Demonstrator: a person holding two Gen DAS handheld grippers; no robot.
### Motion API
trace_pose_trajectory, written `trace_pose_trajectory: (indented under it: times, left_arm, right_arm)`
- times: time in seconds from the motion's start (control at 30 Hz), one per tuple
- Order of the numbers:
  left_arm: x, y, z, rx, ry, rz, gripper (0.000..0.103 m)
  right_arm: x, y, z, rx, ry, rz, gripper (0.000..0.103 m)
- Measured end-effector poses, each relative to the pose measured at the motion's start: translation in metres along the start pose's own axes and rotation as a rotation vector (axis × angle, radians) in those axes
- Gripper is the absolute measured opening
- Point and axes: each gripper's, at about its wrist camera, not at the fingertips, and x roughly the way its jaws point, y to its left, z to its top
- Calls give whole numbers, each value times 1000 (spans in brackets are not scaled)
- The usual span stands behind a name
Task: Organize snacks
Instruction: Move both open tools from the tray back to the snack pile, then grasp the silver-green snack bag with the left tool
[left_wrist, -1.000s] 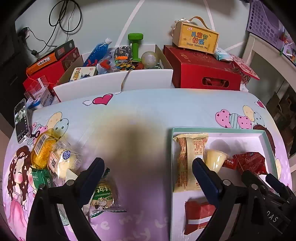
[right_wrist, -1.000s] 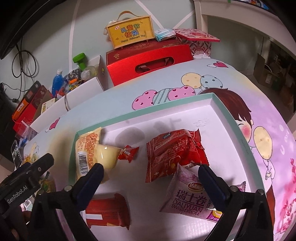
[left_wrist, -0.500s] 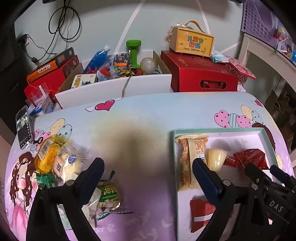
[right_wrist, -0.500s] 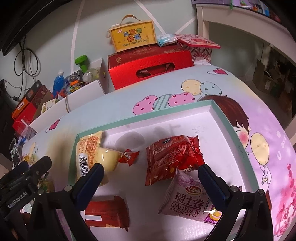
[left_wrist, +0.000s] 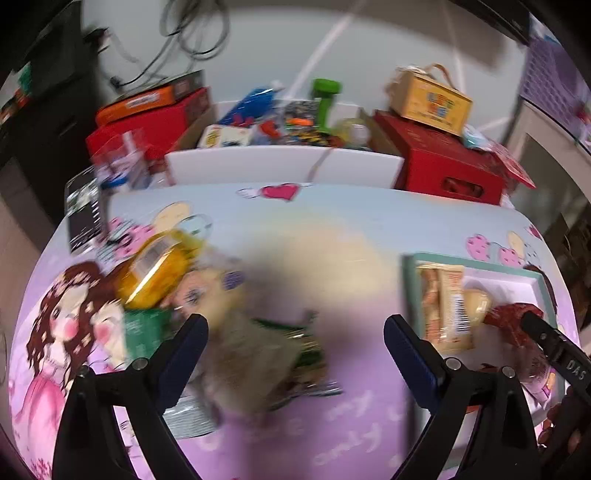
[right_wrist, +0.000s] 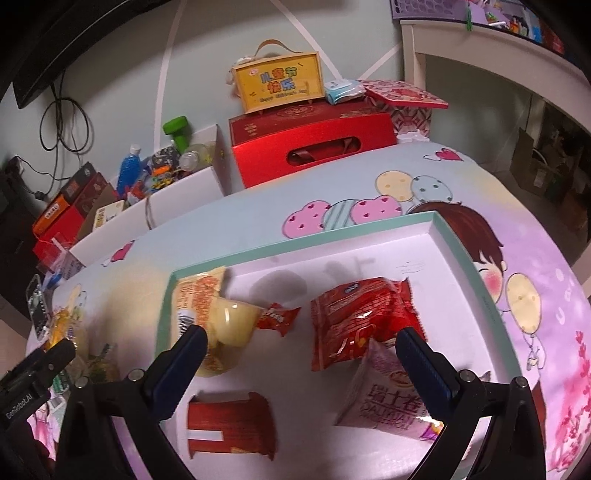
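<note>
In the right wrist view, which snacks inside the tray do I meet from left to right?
Orange-and-cream packet → pale yellow jelly cup → small red candy → large red bag. The red wrapper and the pink Swiss roll pack lie nearer the camera, so I leave them out.

Both wrist cameras look forward and down over their own spread fingers from just above the table (left_wrist: 332, 229), the left, blurred, facing the loose snacks (left_wrist: 207, 295) and the right facing the tray (right_wrist: 332, 243), which both share with the red box (right_wrist: 314, 147) behind.
</note>
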Motion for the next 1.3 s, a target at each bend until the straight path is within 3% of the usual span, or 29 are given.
trace_pose_trajectory:
  times: [0.4,0.63,0.87,1.3]
  left_arm:
    - [-23,97,-18,-217,-16,55,96]
    - [-26,142,-38,-334,4,60,96]
    - [-19,160,-56,-399,46,62,96]
    - [-10,170,-76,-490,121,27,96]
  right_arm:
    - [-14,39,-2,-41,-46,109,103]
    - [-9,88,-17,-129,-1,176,103]
    - [-4,137,-42,-256,43,214,103]
    - [10,189,-80,-374,143,267,103]
